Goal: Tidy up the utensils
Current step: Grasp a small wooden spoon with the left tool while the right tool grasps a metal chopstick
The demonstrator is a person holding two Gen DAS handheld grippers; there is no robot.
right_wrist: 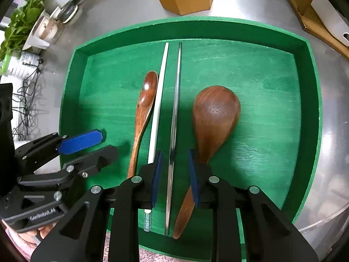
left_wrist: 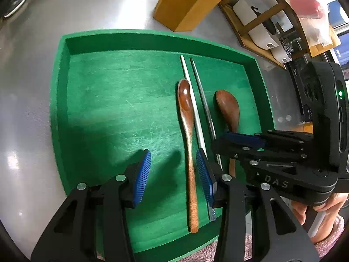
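Chopstick between right gripper pads

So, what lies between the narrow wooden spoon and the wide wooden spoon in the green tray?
Two chopsticks lie there, side by side: a white chopstick beside the narrow spoon and a metal chopstick nearer the wide spoon. The right wrist view shows it best.

- A green tray sits on the steel bench.
- In its right half lie a slim wooden spoon, a white chopstick, a metal chopstick and a broad wooden spoon, side by side.
- The left gripper hangs spread, its right finger just beside the slim spoon's handle.
- The right gripper reaches in from the right.
- A wooden holder stands beyond the tray.
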